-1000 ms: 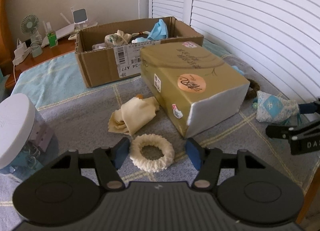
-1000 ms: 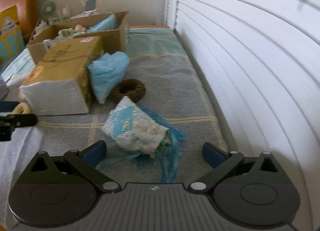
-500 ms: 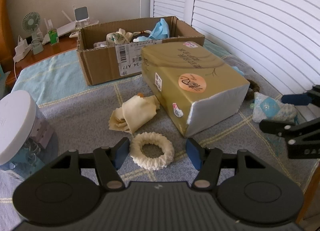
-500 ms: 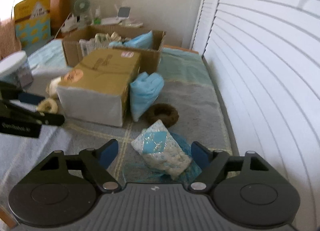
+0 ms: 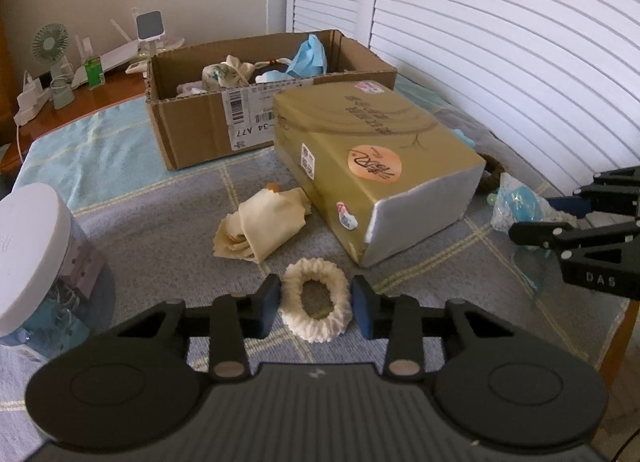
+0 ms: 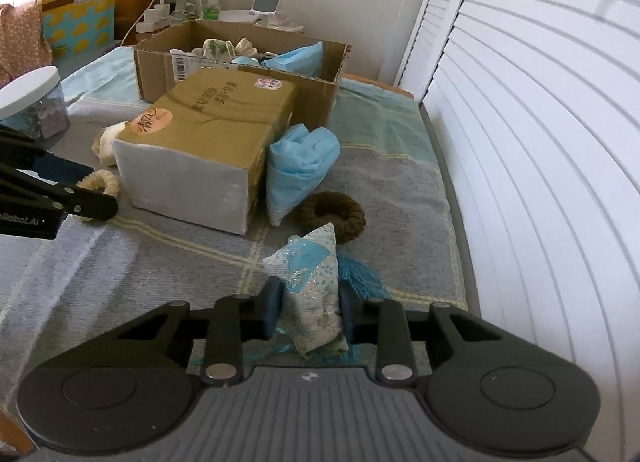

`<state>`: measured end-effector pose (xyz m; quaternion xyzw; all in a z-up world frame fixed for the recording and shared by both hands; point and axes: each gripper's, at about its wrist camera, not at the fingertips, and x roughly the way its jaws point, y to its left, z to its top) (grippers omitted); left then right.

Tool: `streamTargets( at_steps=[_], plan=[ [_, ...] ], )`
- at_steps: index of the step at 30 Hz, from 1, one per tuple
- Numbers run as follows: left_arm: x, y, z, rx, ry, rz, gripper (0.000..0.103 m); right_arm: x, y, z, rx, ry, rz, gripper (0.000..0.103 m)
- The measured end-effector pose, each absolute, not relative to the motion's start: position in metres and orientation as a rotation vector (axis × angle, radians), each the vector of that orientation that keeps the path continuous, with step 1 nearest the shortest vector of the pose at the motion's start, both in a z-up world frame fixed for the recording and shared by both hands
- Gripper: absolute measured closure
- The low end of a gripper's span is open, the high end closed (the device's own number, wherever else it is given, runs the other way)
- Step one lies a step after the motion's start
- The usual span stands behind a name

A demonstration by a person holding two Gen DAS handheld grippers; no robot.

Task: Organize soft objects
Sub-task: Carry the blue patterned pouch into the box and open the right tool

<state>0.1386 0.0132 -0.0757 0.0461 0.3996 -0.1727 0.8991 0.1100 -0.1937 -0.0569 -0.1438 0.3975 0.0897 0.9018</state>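
A cream scrunchie [image 5: 316, 332] lies on the grey checked blanket. My left gripper [image 5: 314, 306] has its jaws closing on it, and the pads squeeze it into an oval. A blue patterned pouch [image 6: 314, 278] with a teal tassel stands between the pads of my right gripper [image 6: 310, 310], whose jaws are closing and press its sides. In the left wrist view that gripper [image 5: 538, 218] shows at the right edge with the pouch [image 5: 516, 206]. An open cardboard box [image 5: 200, 130] with soft items inside sits at the back.
A gold tissue pack [image 5: 360, 134] lies mid-blanket, a folded cream cloth [image 5: 264, 228] beside it. A blue cloth [image 6: 298, 166] and a brown scrunchie [image 6: 332, 216] lie behind the pouch. A white-lidded jar [image 5: 28, 246] stands left. White shutters [image 6: 540, 142] run along the right.
Both grippers' jaws have closed in. The cream scrunchie went from round to oval between the left pads. The right gripper rolled, and its pads now pinch the blue pouch.
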Motion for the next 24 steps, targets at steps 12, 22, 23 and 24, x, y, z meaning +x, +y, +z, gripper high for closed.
streamTargets(
  at_steps=[12, 22, 23, 24],
  plan=[
    [0.124, 0.016, -0.058, 0.117, 0.8, -0.418, 0.067, 0.105, -0.209, -0.015, -0.178, 0.781, 0.216, 0.07],
    [0.109, 0.024, -0.043, 0.104, 0.751, -0.446, 0.067, 0.124, -0.206, 0.035, -0.162, 0.687, 0.275, 0.07],
    [0.109, 0.025, -0.042, 0.1, 0.748, -0.447, 0.067, 0.127, -0.204, 0.04, -0.163, 0.677, 0.282, 0.07],
    [0.108, 0.026, -0.041, 0.097, 0.744, -0.449, 0.067, 0.131, -0.203, 0.045, -0.163, 0.669, 0.287, 0.07]
  ],
)
